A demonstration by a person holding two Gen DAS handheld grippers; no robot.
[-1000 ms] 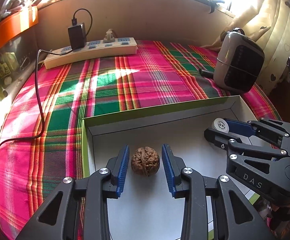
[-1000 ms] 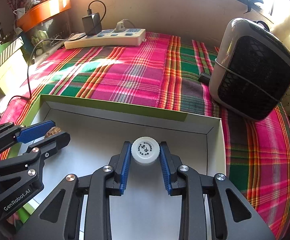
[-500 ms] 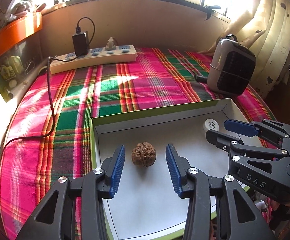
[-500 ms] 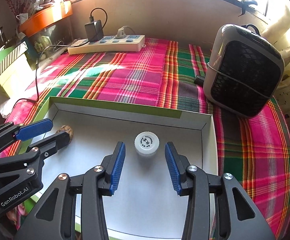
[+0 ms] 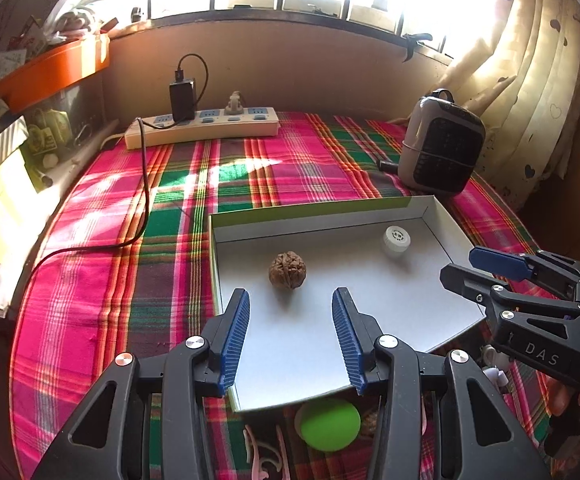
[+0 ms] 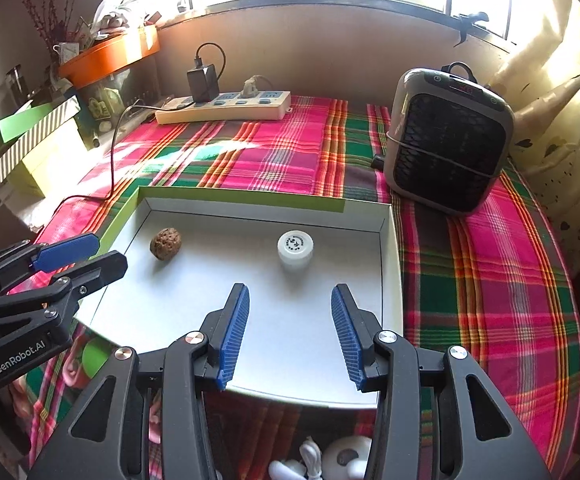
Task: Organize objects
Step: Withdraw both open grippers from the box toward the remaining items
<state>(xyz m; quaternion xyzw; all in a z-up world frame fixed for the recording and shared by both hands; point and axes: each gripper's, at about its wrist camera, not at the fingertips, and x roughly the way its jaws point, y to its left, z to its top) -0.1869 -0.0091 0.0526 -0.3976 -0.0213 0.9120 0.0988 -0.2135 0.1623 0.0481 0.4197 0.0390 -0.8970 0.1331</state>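
Note:
A shallow white box with a green rim (image 5: 317, 210) (image 6: 242, 196) lies on the plaid cloth. Inside it rest a brown walnut (image 5: 288, 275) (image 6: 165, 243) on the left and a small white capped jar (image 5: 396, 240) (image 6: 295, 246) on the right. My left gripper (image 5: 291, 300) (image 6: 108, 254) hovers open just short of the walnut, not touching it. My right gripper (image 6: 290, 292) (image 5: 459, 264) hovers open short of the jar, and its blue pads hold nothing.
A power strip (image 5: 206, 128) with a black charger sits at the back, its cable (image 5: 142, 200) trailing left. A grey heater (image 6: 445, 144) stands back right. Near the box's front edge lie a green ball (image 5: 329, 424), pink clips (image 5: 266, 456) and white items (image 6: 329, 460).
Both grippers have opened wider and drawn back and up, away from the walnut and the jar. Both objects stay where they lay in the box.

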